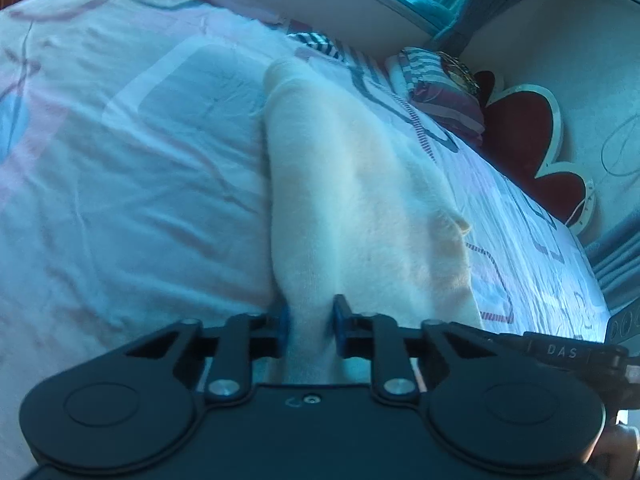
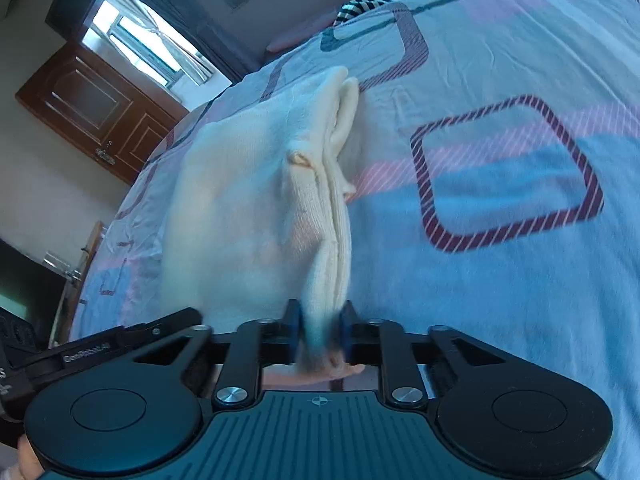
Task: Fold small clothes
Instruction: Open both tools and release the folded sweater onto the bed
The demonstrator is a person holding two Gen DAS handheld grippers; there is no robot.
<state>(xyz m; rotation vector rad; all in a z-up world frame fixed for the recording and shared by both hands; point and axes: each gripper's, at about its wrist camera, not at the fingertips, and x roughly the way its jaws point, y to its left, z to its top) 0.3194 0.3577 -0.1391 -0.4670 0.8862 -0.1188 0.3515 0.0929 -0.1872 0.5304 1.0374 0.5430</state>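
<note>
A cream knit garment [image 1: 360, 200] lies lengthwise on the patterned bedsheet [image 1: 120, 160], running away from both cameras. My left gripper [image 1: 310, 326] is shut on the garment's near left edge, with the cloth bunched between its blue pads. In the right wrist view the same cream garment [image 2: 248, 208] shows a folded, layered right edge. My right gripper [image 2: 320, 330] is shut on that thick near edge, pinching several layers between its blue pads. The other gripper's black body [image 2: 100, 348] shows at the lower left of this view.
The bedsheet [image 2: 500, 160] spreads wide on both sides of the garment. A striped cloth [image 1: 316, 42] and a folded striped pile [image 1: 440, 84] lie at the far end of the bed. A red flower-shaped headboard [image 1: 528, 140] and a brown wooden door [image 2: 92, 112] border the bed.
</note>
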